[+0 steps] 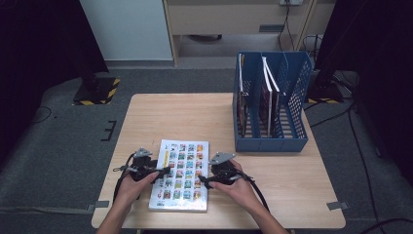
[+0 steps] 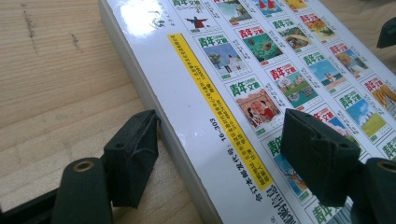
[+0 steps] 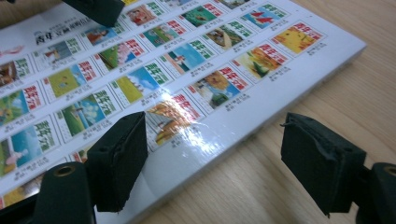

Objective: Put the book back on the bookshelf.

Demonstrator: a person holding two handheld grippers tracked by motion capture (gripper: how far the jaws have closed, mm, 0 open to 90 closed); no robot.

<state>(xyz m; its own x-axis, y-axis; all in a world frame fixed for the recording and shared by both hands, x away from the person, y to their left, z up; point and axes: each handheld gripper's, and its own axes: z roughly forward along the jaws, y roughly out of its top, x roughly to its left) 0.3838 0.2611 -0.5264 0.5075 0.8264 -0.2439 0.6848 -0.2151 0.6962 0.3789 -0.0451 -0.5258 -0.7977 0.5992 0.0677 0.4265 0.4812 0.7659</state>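
Both claws straddle the book's (image 1: 180, 175) long edges near the table's (image 1: 272, 195) front: the left gripper (image 1: 155, 172) and the right gripper (image 1: 207, 179) each stand apart, 1 pad over the cover, 1 beside the edge, nothing clamped. Glossy cover and thick block look slippery to me; an uneven squeeze could skid or twist it.

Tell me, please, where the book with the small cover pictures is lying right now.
In the high view the book lies flat near the table's front edge, between the left gripper and right gripper, in front of the blue file rack.
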